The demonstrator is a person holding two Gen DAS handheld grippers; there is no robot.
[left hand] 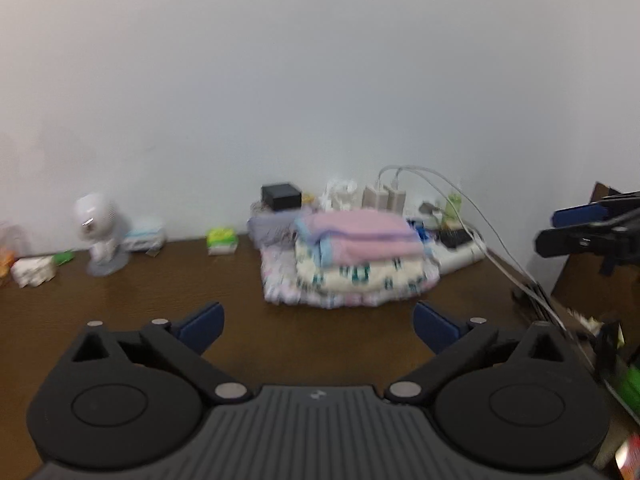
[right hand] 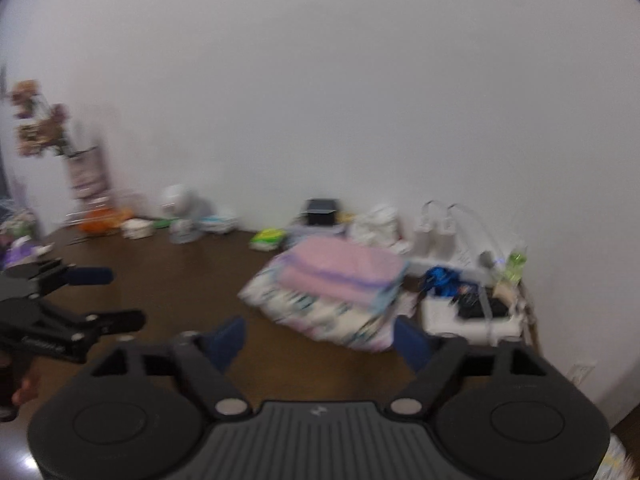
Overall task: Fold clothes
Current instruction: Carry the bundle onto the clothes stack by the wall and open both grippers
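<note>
both the left tongs (left hand: 318, 326) and the right tongs (right hand: 320, 342) stand wide apart with nothing between them; the stack of folded clothes (left hand: 352, 262) sits on the brown bench (left hand: 160, 288) near the wall.

A dark brown wooden tabletop (left hand: 168, 280) against a white wall carries a stack of folded clothes (left hand: 352, 264), a small white fan (left hand: 98, 236), a power strip (left hand: 460, 256) and small clutter.
</note>
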